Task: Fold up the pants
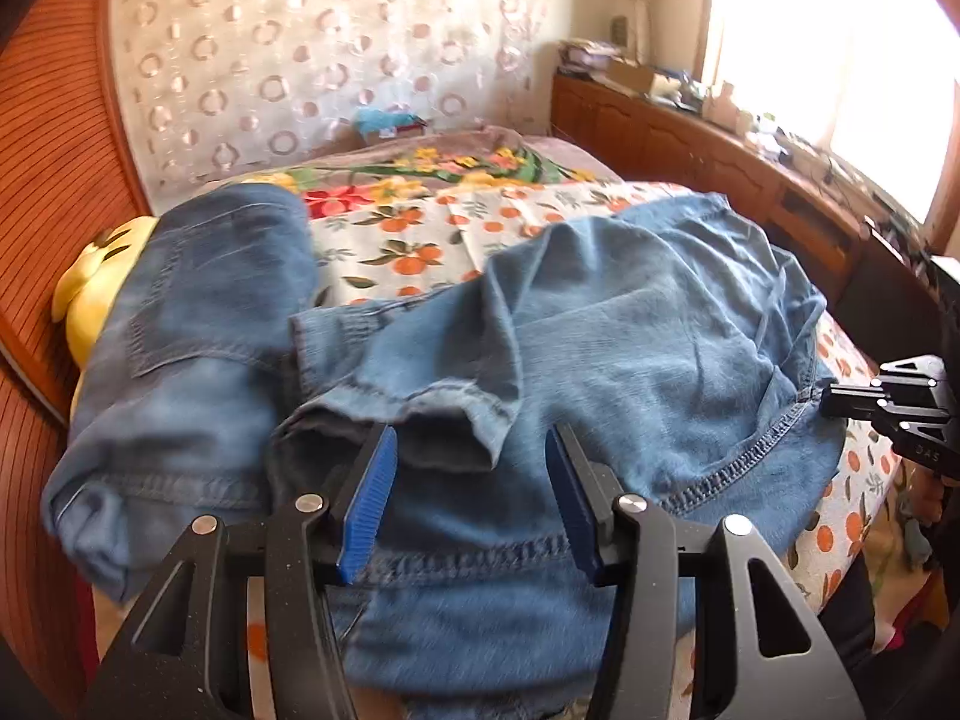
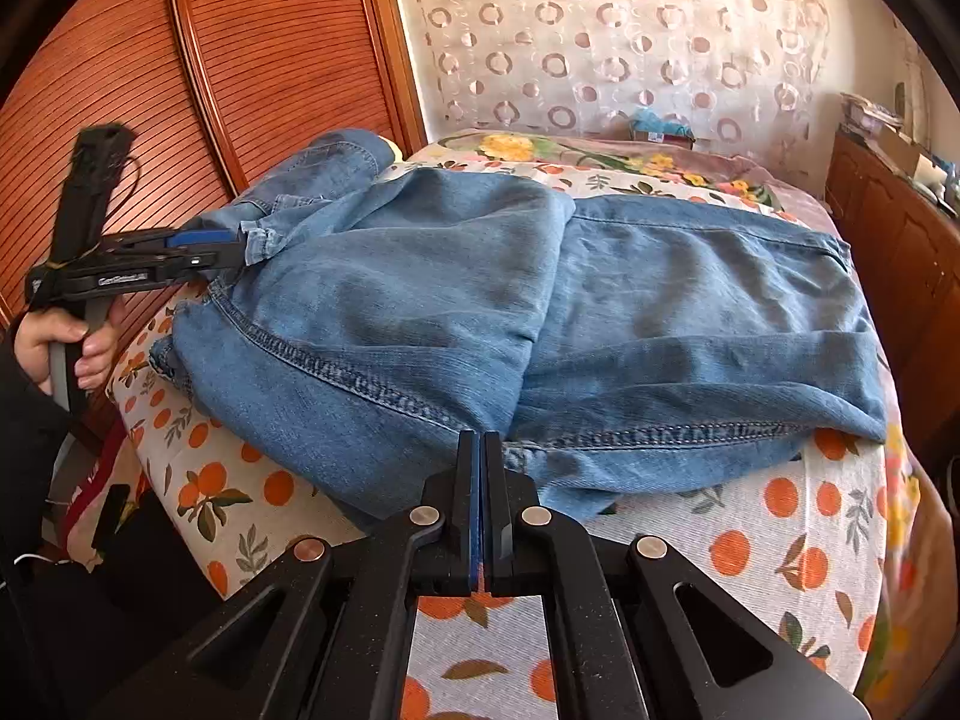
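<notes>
Blue jeans (image 1: 630,330) lie crumpled across the bed, one part folded over another (image 2: 420,300). My left gripper (image 1: 473,438) hovers just over a frayed leg hem (image 1: 444,414). Its blue pads (image 1: 366,504) stand wide apart and press on nothing. The right wrist view shows that left gripper (image 2: 243,249) at the far left by the same hem, held in a person's hand (image 2: 66,348). My right gripper (image 2: 480,438) is shut at the stitched seam on the near edge of the jeans. The fabric rises to the right gripper (image 1: 831,399) at the right edge.
The bed wears an orange-fruit sheet (image 2: 750,540) with a flowered cover (image 1: 420,174) behind it. A yellow cushion (image 1: 96,288) sits under the denim on the left, against ribbed wooden panels (image 1: 54,180). A cluttered wooden cabinet (image 1: 720,150) runs along the right under a bright window.
</notes>
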A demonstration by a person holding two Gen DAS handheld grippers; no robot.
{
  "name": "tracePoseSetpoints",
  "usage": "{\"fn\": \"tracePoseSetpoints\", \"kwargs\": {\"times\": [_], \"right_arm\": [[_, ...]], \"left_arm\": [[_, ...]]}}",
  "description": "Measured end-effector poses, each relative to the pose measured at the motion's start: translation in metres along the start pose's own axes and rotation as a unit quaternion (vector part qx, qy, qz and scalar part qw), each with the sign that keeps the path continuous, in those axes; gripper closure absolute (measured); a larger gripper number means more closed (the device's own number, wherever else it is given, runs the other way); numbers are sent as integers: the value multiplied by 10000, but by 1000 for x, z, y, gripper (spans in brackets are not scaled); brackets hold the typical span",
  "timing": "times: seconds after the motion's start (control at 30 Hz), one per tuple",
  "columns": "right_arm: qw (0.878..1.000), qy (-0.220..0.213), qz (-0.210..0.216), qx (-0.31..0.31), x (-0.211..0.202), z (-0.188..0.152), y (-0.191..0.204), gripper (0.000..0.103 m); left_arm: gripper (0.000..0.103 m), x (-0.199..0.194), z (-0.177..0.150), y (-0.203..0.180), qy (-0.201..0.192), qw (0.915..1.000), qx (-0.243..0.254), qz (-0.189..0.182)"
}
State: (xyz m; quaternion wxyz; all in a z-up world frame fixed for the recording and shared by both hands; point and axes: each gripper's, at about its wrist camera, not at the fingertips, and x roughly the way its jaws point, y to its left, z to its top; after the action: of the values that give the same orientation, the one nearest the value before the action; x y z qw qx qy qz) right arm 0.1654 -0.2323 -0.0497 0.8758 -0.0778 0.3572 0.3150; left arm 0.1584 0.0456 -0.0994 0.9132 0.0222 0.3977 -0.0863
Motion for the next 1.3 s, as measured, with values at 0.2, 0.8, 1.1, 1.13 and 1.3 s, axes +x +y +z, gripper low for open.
{"fn": "tracePoseSetpoints", "kwargs": {"times": [0.2, 0.8, 1.1, 1.13, 1.3], "right_arm": [[9999, 19, -44, -112, 5, 1, 4, 103], [10000, -35, 13, 42, 14, 1, 4, 103], [9995, -137, 286, -80, 21, 12, 28, 79], [9992, -127, 346, -127, 22, 13, 32, 78], [9978, -14, 506, -421, 30, 15, 52, 71]], "left_arm": [[69, 31, 4, -2, 278, 9980, 334, 466], [55, -22, 36, 83, -518, 9911, -1049, 638], [53, -29, -34, 47, -208, 9962, -799, 282], [53, -30, -42, 44, -171, 9964, -794, 242], [53, -29, -75, 37, 29, 9964, -836, 160]]}}
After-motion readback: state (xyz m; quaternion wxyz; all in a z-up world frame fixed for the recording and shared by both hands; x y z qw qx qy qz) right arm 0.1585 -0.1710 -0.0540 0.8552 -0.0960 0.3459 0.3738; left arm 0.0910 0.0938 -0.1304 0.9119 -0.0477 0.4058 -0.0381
